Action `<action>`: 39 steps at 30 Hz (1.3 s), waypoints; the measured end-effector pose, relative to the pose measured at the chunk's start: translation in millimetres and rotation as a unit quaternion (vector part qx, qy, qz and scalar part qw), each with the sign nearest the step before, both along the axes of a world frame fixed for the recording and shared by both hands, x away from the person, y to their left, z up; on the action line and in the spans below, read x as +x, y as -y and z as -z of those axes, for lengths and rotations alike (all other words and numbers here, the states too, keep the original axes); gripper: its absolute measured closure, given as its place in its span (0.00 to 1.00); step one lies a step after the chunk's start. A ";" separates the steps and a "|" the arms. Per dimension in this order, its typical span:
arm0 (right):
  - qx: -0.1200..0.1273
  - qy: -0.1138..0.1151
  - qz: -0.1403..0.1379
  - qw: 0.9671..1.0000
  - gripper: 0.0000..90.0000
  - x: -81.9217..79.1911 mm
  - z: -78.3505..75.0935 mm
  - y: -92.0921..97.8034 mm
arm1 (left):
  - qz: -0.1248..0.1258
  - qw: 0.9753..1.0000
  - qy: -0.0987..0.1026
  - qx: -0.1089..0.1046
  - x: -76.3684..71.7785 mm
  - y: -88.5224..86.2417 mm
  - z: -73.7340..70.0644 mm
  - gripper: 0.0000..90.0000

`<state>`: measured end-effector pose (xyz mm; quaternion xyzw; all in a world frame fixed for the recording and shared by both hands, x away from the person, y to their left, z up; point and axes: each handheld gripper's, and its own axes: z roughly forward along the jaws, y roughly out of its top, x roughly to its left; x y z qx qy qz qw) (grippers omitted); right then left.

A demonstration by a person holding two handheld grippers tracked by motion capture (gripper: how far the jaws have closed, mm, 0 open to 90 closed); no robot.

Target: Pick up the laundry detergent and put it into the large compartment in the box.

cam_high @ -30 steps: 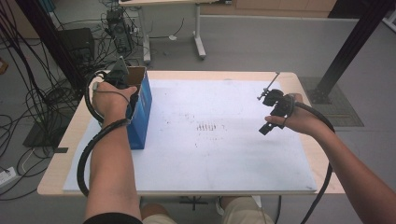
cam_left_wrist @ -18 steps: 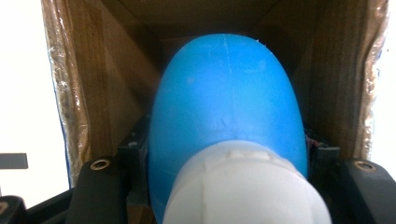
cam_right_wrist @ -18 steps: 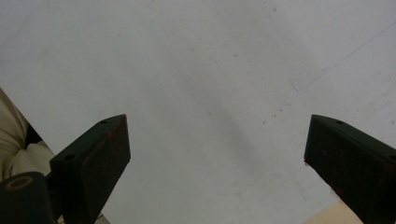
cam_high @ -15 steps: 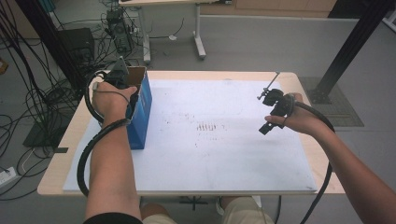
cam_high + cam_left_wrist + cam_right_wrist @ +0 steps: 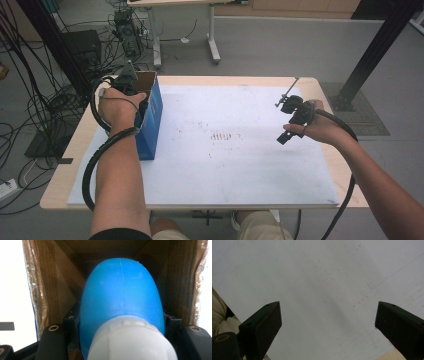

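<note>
Mostly hidden, blue bottle [image 5: 121, 297] inside box [image 5: 149, 116], left gripper [image 5: 120, 327] clamped.

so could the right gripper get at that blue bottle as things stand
Probably not directly: the blue bottle sits inside the cardboard box, clamped by the left gripper, whose hand covers the opening. The right gripper hangs open far across the table.

A lab: cable bundles [image 5: 30, 90], electronics boxes [image 5: 82, 47], a black frame post [image 5: 380, 45].

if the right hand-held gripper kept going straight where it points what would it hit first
Most likely the white table surface: the right hand-held gripper has its jaws wide apart with nothing between them, and bare white sheet lies straight ahead. How far off it is can't be judged.
</note>
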<state>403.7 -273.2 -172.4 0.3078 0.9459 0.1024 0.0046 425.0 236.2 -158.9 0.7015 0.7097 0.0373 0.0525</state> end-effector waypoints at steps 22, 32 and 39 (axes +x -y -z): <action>-0.001 -0.001 0.000 1.000 0.08 0.0 1.1 -1.3 | 0.000 1.000 -0.003 -0.004 0.6 -2.1 -0.6 0.41; 0.001 -0.001 -0.002 1.000 0.08 -0.2 0.9 -2.1 | -0.002 1.000 -0.002 -0.006 -0.4 -3.7 -1.0 0.41; 0.001 -0.001 -0.003 1.000 0.08 -0.4 0.7 -3.3 | -0.001 1.000 -0.001 -0.005 -1.1 -4.2 -1.1 0.40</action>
